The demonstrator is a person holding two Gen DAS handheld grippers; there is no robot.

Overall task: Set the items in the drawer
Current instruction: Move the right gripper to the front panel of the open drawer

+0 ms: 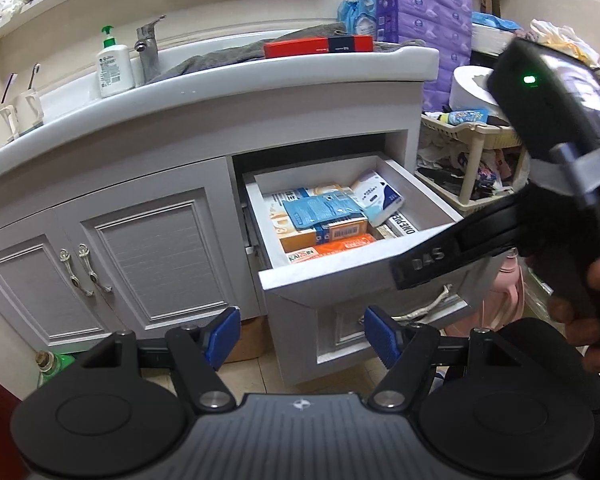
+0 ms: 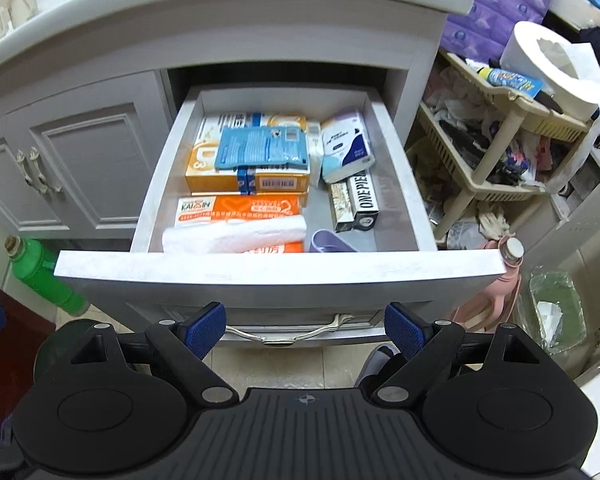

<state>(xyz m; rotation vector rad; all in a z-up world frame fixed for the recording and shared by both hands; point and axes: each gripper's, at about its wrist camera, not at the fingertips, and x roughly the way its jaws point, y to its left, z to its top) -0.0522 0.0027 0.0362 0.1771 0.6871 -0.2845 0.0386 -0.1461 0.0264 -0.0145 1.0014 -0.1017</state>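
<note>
Right wrist view: I see the drawer pulled out, holding boxes, a blue pouch and a white towel roll.
Right gripper: spread, empty, before the handle.
Left gripper: spread, empty.
Stage: I judge either more loading or closing.
Remaining item: red box on the sink counter.
Room: cluttered bathroom, rack beside.
</note>
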